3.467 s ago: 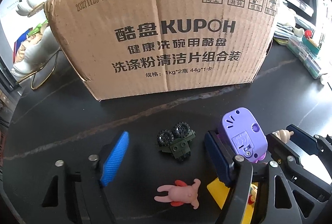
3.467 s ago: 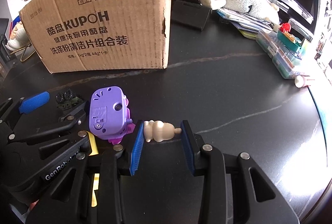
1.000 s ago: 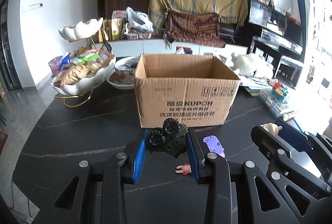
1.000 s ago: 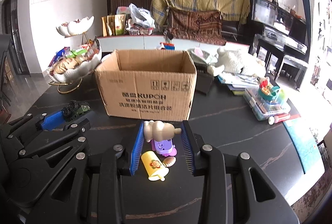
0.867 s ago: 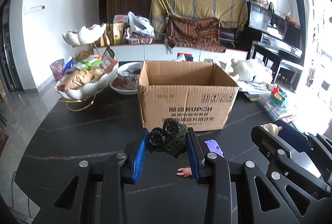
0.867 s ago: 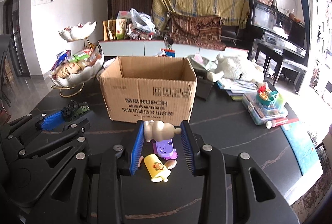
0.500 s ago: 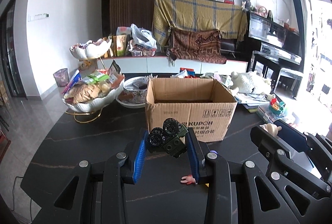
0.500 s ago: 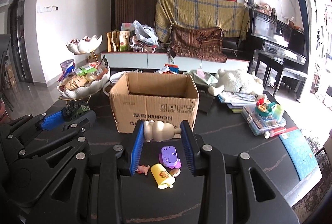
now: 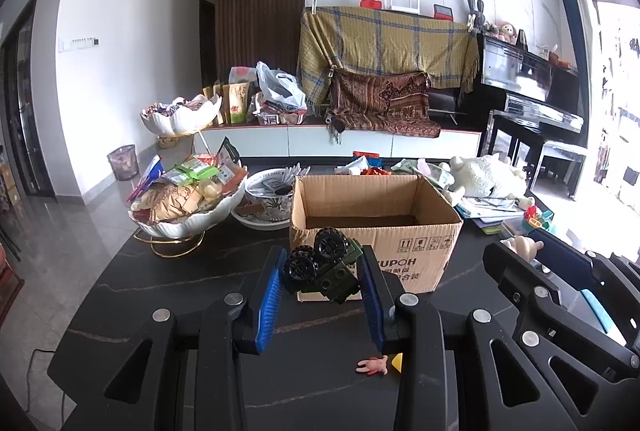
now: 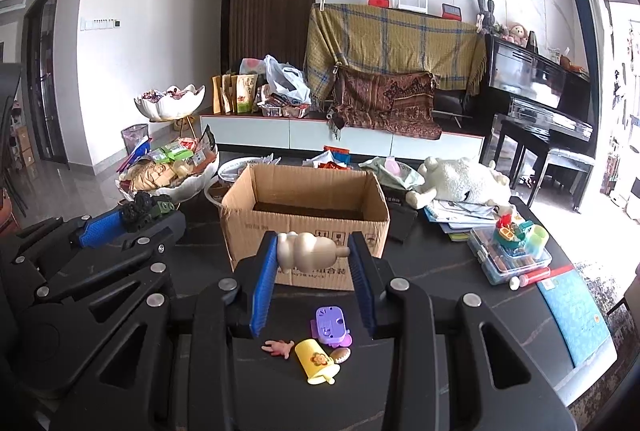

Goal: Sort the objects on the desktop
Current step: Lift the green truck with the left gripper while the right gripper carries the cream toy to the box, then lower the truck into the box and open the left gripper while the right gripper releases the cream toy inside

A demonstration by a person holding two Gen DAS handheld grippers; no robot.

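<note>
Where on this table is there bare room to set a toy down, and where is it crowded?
Bare dark tabletop lies between the snack bowl and the cardboard box, and again right of the box toward the plastic case. The box floor looks bare. Crowded: behind the box, and the toy cluster near the purple toy and yellow popsicle.
</note>
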